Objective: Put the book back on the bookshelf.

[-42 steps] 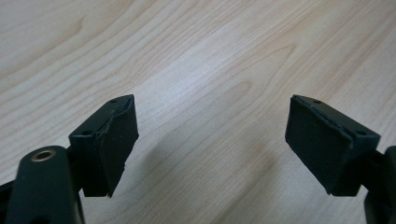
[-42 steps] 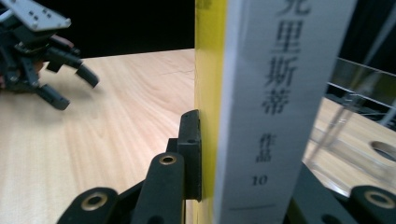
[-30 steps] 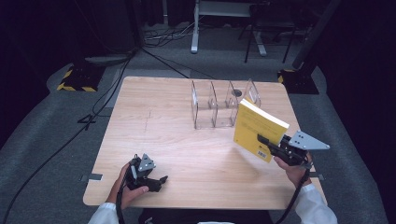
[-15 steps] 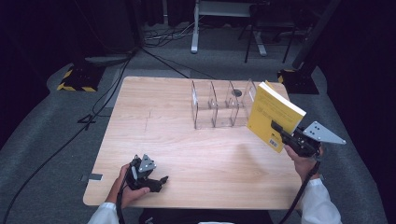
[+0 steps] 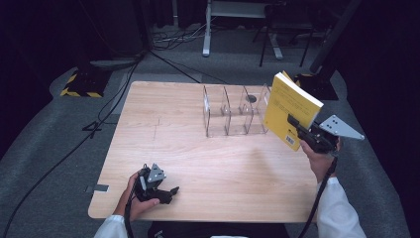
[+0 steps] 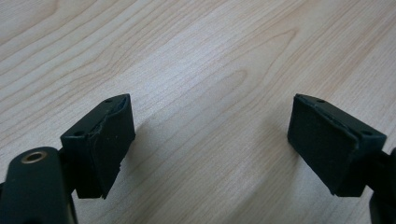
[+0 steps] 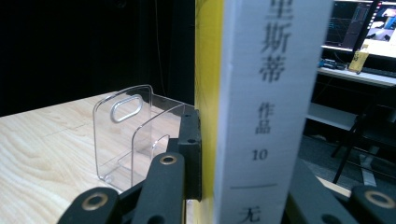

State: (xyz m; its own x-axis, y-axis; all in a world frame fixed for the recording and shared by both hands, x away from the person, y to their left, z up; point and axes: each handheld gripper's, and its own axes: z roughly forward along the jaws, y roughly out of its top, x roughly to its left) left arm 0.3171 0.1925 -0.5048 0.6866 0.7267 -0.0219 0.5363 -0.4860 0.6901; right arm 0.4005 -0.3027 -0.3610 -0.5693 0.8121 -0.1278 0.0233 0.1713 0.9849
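The right tongs [image 5: 296, 125], closed on the upright yellow book [image 5: 289, 109] beside the clear divider rack [image 5: 233, 111], should keep it vertical over a slot, while the left tongs [image 5: 166, 191] rest wide open and empty on the surface [image 5: 188, 144].

I work in a dark lab: cables [image 5: 124, 84] cross grey carpet, monitors [image 7: 359, 23] glow beyond my wooden table [image 5: 173, 129].

High view looks down on the table [image 5: 198, 148]; gripper views sit close (both sharing its wood).
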